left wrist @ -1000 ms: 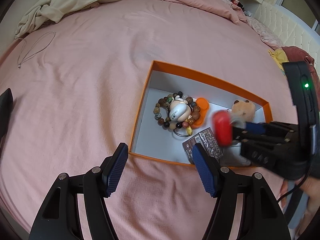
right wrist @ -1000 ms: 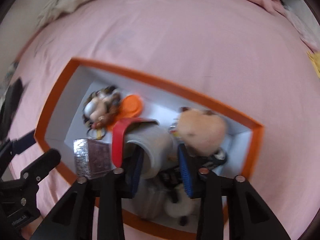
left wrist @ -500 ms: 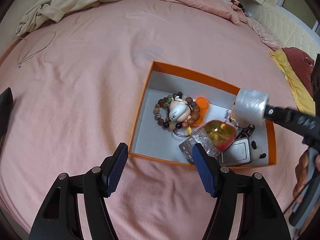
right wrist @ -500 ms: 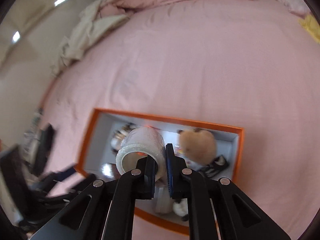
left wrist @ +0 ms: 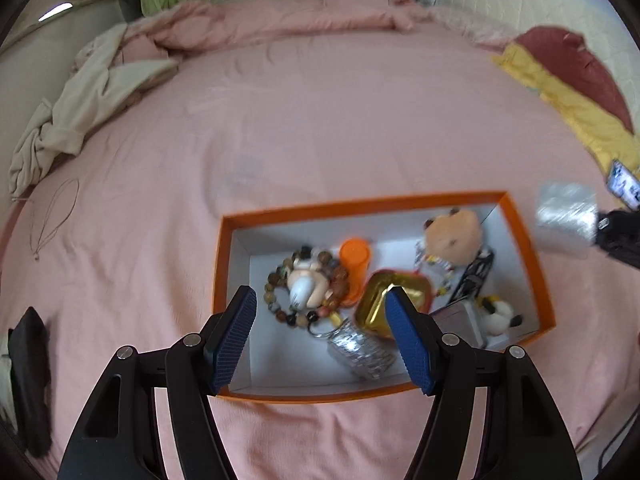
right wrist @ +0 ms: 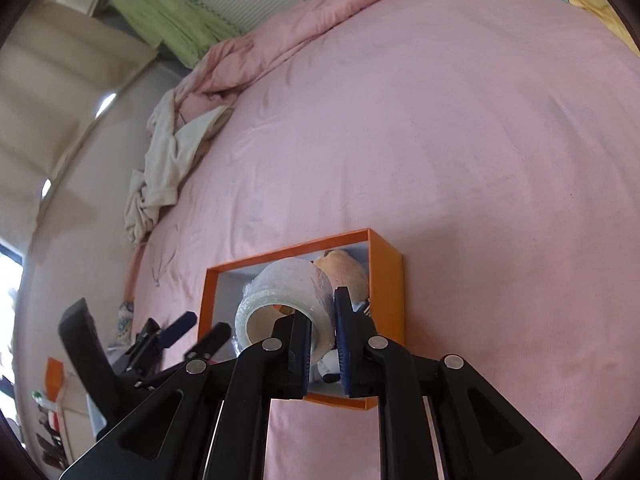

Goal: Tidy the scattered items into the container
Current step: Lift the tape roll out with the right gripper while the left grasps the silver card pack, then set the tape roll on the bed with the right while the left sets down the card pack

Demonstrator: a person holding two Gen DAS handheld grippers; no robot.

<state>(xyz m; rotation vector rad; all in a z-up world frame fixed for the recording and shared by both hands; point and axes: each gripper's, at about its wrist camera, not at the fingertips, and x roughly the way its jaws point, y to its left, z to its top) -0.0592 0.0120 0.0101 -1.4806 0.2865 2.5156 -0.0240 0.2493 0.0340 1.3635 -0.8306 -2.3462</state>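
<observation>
An orange box (left wrist: 360, 202) with a white inside lies on the pink bed. It holds a bead bracelet (left wrist: 280, 280) around a small figurine, an orange bottle (left wrist: 354, 264), a gold heart tin (left wrist: 394, 304), a plush hamster (left wrist: 454, 234), a foil pack (left wrist: 362, 346) and a panda toy (left wrist: 498, 314). My left gripper (left wrist: 320, 300) hangs open over the box's near left part, holding nothing. My right gripper (right wrist: 323, 308) is shut on the wall of a clear tape roll (right wrist: 280, 292), raised above the box (right wrist: 386, 272). In the left wrist view the tape roll (left wrist: 566, 220) is blurred, past the right rim.
Beige clothing (left wrist: 80, 108) and a thin cord (left wrist: 52, 216) lie on the bed's left side. A dark object (left wrist: 30, 376) sits at the near left edge. Yellow and red cloth (left wrist: 568, 80) and a phone (left wrist: 624, 188) are at the right. A crumpled pink duvet (left wrist: 280, 20) lines the far side.
My right gripper closed on the tape roll and carried it up and to the right, out over the box's rim. The left gripper rolled and shifted over the box.
</observation>
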